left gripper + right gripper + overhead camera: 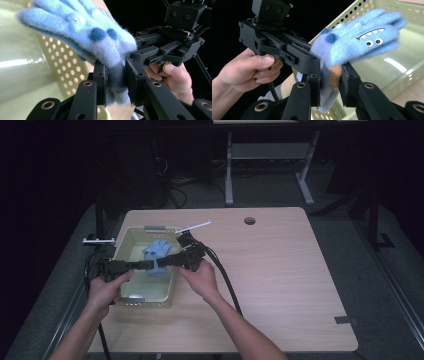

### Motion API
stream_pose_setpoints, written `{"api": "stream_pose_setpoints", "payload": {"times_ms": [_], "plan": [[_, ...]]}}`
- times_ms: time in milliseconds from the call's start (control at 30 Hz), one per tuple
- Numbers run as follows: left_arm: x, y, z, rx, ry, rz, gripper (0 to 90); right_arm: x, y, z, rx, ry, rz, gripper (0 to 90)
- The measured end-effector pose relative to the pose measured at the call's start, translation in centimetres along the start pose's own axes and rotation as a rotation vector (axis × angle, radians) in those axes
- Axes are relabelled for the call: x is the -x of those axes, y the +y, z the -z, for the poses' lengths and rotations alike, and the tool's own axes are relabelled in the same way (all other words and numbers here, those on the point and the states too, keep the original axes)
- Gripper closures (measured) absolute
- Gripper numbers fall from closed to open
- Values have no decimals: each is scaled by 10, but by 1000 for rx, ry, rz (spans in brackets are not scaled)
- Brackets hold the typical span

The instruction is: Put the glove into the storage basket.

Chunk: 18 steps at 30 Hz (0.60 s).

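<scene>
High view: glove [156,251] over basket [129,240]

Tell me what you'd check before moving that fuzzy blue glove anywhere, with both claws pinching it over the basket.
1. Left gripper shut on the glove: ok.
2. Right gripper shut on its cuff end: ok.
3. Glove lifted off the basket floor: cannot tell.
4. Glove's fingers free of the jaws: ok.
5. Bare table beside the basket for setting it down: ok.
</scene>
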<state>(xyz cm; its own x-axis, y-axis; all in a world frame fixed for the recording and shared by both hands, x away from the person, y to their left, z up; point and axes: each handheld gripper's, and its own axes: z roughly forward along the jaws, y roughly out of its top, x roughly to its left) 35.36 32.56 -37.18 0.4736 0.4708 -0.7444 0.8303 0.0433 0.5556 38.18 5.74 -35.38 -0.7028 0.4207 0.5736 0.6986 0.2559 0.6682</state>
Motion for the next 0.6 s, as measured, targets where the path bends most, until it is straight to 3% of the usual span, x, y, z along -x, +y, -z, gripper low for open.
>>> {"api": "stream_pose_setpoints", "payload": {"times_ms": [600], "plan": [[-21,4,8,-39,33,38,716,7,2,-27,-26,-5,-21,726]]}}
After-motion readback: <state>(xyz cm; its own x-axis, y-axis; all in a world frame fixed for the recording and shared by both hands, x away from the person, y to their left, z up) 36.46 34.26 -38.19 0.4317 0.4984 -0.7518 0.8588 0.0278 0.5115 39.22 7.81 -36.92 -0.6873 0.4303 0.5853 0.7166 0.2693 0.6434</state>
